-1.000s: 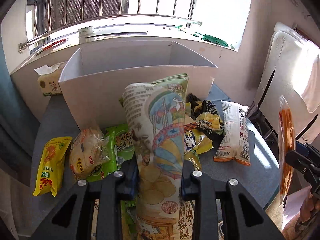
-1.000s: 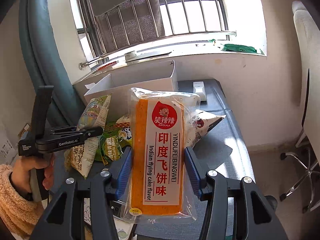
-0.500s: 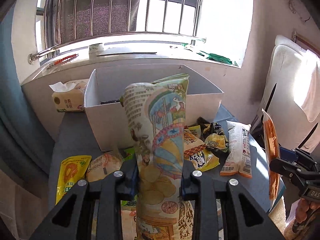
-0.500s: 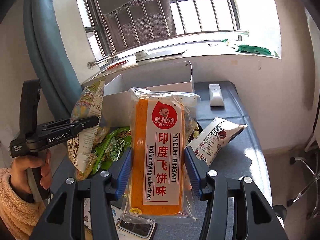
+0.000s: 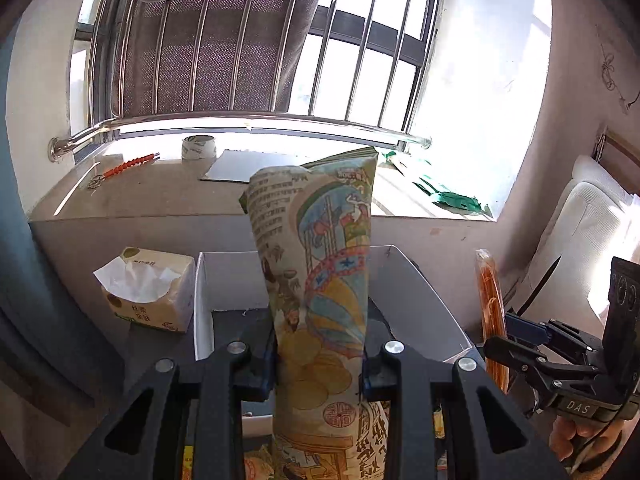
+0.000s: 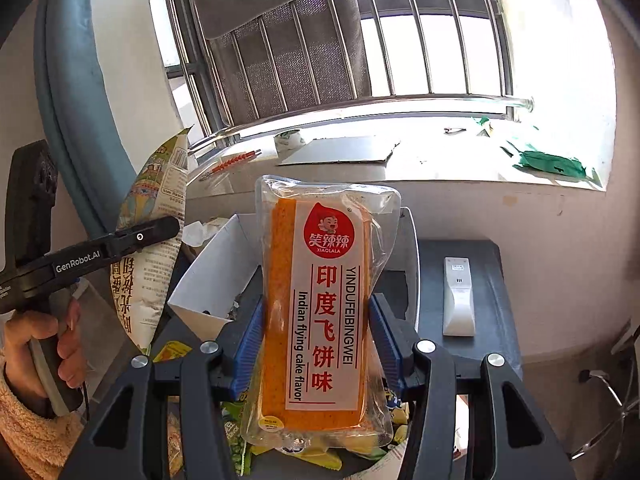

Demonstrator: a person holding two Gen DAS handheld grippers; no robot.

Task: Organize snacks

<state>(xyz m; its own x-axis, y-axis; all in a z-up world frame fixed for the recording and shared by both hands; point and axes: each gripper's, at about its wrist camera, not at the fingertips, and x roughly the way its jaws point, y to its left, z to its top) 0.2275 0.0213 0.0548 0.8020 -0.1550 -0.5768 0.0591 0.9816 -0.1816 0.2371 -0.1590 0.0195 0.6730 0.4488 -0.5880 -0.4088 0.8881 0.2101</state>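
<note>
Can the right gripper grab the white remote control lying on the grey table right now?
Probably not yet. The right gripper is shut on the orange flying cake snack pack, so its jaws are full. The white remote control lies uncovered on the grey table, easy to get at once the pack is dropped.

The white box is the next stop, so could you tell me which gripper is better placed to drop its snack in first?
Probably the left gripper: its chip bag hangs before the white box opening.

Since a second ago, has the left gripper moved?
Yes. The left gripper, shut on the chip bag, has risen and advanced toward the white box: the box now sits lower, nearer, open top visible.
</note>
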